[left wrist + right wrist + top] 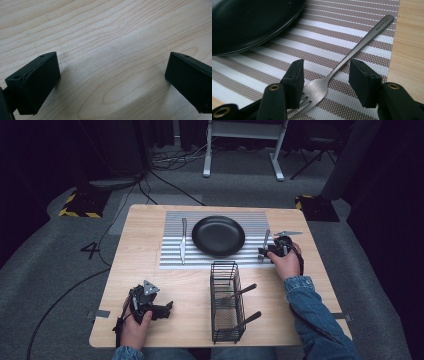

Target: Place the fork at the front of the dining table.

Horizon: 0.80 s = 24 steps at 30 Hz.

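Wood, pale and grained, forms the rectangular table (150,270). At about 7 o'clock on it the left gripper (167,308) rests in the person's left hand (134,330), its blocky black jaws spread wide apart over bare wood with nothing between them. Toward 11 o'clock a metal knife (183,240) lies on the left part of a striped woven mat (172,262). A round, matte black plate (218,235) sits at 12 o'clock on the mat. At 6 o'clock stands a black wire basket (224,302) with dark-handled utensils (247,290) poking out. At 2 o'clock the right gripper (325,82) has its jaws parted either side of a slim steel fork (352,53) lying flat on the mat, not clamping it.
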{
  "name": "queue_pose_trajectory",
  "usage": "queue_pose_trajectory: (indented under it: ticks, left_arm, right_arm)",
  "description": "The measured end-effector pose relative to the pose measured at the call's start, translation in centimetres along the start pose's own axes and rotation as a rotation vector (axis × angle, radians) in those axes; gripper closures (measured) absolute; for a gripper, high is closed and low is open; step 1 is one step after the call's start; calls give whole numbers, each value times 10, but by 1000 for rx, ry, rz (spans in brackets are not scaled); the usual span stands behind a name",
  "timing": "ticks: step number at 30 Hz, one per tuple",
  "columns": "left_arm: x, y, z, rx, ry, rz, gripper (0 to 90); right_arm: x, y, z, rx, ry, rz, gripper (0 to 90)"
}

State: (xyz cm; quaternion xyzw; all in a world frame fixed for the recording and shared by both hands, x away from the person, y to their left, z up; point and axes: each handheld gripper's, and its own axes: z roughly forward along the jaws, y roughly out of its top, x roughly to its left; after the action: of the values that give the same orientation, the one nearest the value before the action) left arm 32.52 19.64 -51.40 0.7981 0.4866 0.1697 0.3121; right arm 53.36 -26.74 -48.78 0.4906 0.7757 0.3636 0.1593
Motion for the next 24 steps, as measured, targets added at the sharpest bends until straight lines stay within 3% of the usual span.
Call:
queue_pose_trajectory:
  ticks: [6, 14, 24]
  left_arm:
    - [0, 0, 0, 0, 1, -1, 1]
    - [0, -1, -1, 2, 4, 2, 4]
    - [0, -1, -1, 2, 4, 2, 4]
  right_arm:
    - [-3, 2, 14, 13, -25, -20, 491]
    - [-2, 6, 18, 37, -61, -96, 673]
    - [3, 12, 25, 36, -39, -133, 760]
